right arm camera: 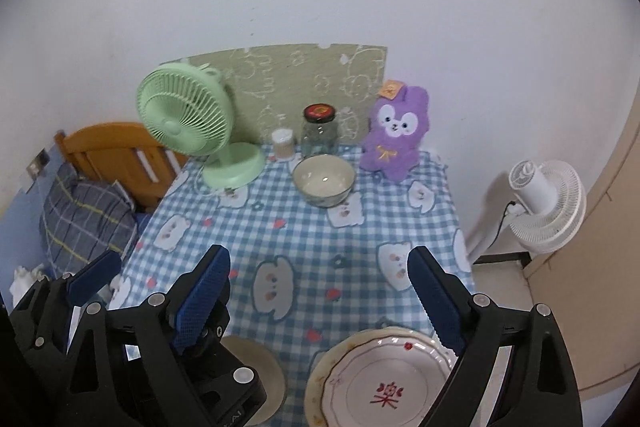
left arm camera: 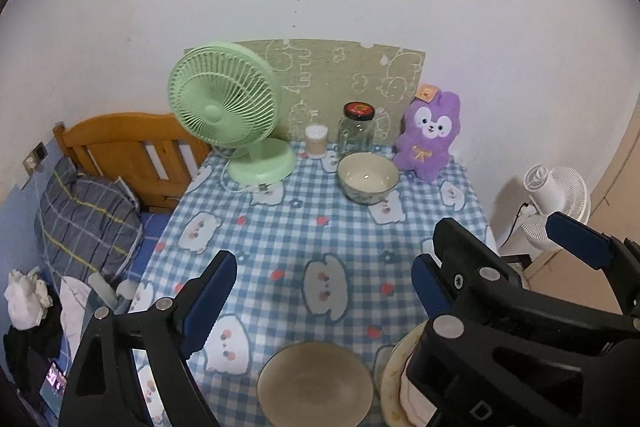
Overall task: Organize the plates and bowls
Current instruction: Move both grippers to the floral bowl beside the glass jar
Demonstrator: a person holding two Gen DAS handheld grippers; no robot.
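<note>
A cream bowl point(left arm camera: 368, 177) point(right arm camera: 324, 179) stands at the far middle of the checked table point(left arm camera: 280, 227) point(right arm camera: 320, 227). Near the front edge lies a tan plate point(left arm camera: 316, 383) point(right arm camera: 260, 351), partly hidden in the right wrist view. To its right, a white plate with a red character point(right arm camera: 384, 383) rests on a yellowish-rimmed plate point(left arm camera: 390, 375) point(right arm camera: 320, 367). My left gripper point(left arm camera: 320, 297) hangs open and empty above the tan plate. Over the stacked plates my right gripper point(right arm camera: 320, 299) point(left arm camera: 516, 243) is open too, holding nothing. One finger point(right arm camera: 96, 275) of the left gripper shows beside it.
Along the back stand a green desk fan point(left arm camera: 224, 111) point(right arm camera: 184, 119), a small swab pot point(left arm camera: 317, 141), a glass jar with a dark lid point(left arm camera: 356, 131) point(right arm camera: 319, 131) and a purple plush point(left arm camera: 430, 135) point(right arm camera: 396, 131). A bed with a pillow point(left arm camera: 88, 219) lies left, a white floor fan point(right arm camera: 544, 203) right.
</note>
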